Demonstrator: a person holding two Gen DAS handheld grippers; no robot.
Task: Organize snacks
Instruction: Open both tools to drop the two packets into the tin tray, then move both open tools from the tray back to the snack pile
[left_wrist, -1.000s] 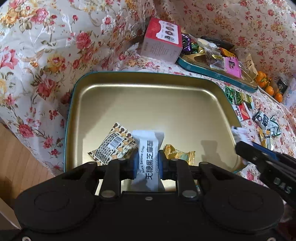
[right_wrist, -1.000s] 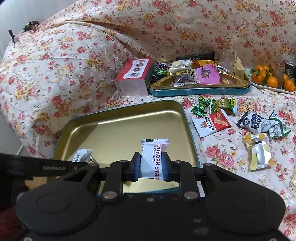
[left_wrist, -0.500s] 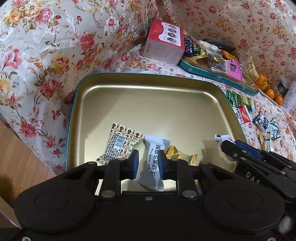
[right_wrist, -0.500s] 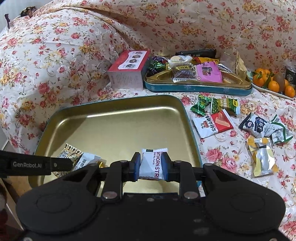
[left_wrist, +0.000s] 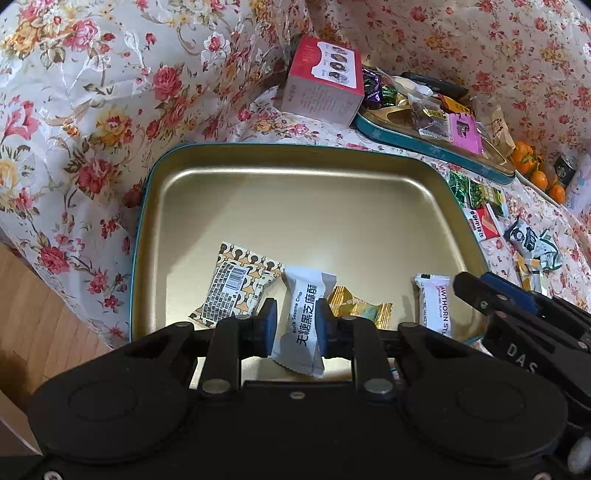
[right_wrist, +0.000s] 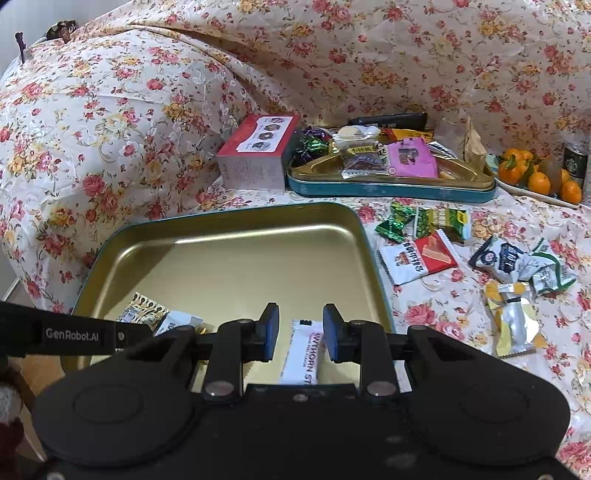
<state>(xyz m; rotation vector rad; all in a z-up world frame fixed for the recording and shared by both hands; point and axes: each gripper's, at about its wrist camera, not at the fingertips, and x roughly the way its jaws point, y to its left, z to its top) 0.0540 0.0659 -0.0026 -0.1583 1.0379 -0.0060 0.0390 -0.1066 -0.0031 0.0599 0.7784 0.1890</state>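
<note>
A gold tin tray (left_wrist: 295, 206) with a teal rim lies on the floral cloth; it also shows in the right wrist view (right_wrist: 236, 258). My left gripper (left_wrist: 294, 325) is open over its near edge, and a white black-sesame crisp packet (left_wrist: 304, 325) lies loose between its fingers. A patterned packet (left_wrist: 236, 284) and a gold candy (left_wrist: 356, 304) lie beside it. My right gripper (right_wrist: 300, 328) is open, and a white hawthorn strip packet (right_wrist: 304, 350) lies in the tray below it; the packet also shows in the left wrist view (left_wrist: 434, 302).
A pink box (right_wrist: 255, 151) and a second tin (right_wrist: 391, 177) full of snacks stand behind the tray. Several loose packets (right_wrist: 417, 254) lie on the cloth to the right. Oranges (right_wrist: 535, 177) and a dark can (right_wrist: 574, 162) sit far right. Wooden floor (left_wrist: 40, 332) is to the left.
Both grippers lowered toward the tray and opened. The sesame crisp packet and the hawthorn strip packet were let go and now lie in the tray.
</note>
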